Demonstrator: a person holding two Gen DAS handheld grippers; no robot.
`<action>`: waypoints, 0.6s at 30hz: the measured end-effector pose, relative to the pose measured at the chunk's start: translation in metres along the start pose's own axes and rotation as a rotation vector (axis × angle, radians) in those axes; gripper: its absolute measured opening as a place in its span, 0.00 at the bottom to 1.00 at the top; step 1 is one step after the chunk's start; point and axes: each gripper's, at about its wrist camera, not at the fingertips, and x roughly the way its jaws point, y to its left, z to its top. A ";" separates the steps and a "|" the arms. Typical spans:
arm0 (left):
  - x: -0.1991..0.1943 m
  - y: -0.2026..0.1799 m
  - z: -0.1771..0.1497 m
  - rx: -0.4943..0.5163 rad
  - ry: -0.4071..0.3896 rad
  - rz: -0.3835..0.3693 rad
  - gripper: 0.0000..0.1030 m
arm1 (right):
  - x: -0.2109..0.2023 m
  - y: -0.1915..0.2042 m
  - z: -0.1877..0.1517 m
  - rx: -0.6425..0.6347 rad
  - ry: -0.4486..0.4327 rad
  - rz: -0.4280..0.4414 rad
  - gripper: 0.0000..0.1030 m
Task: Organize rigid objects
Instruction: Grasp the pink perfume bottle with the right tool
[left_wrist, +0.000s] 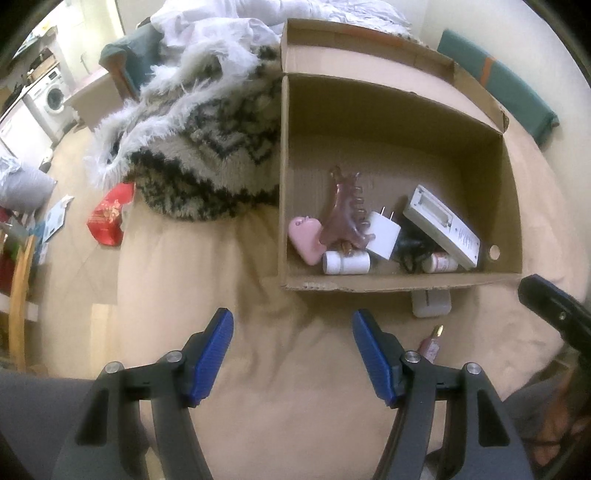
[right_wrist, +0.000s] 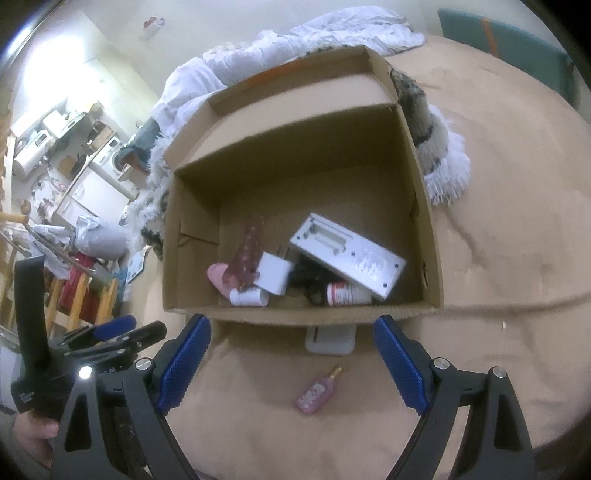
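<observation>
Jaws of both grippers, left gripper (left_wrist: 291, 354) and right gripper (right_wrist: 291, 363), gape empty; approach the pink bottle (right_wrist: 317, 392) at six o'clock of the box (right_wrist: 295, 314) squarely.

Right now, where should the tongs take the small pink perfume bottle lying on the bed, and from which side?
Grip the pink perfume bottle across its flat body, from above; it lies flat, gold cap toward the cardboard box.

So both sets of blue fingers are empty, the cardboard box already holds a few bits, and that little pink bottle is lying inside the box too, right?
Not quite. The pink bottle lies outside the cardboard box, on the tan bedcover in front of it, as the right wrist view shows. The rest holds: both pairs of blue fingers are empty, and the box already holds things.
</observation>
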 end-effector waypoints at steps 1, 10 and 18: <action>0.000 0.001 0.000 -0.005 -0.002 -0.001 0.62 | 0.001 0.000 -0.002 0.004 0.004 -0.006 0.93; 0.018 0.005 0.001 -0.030 0.017 0.030 0.62 | 0.028 -0.013 -0.005 0.065 0.082 -0.032 0.93; 0.024 0.009 0.003 -0.061 0.053 0.017 0.62 | 0.059 -0.032 -0.004 0.171 0.182 -0.031 0.93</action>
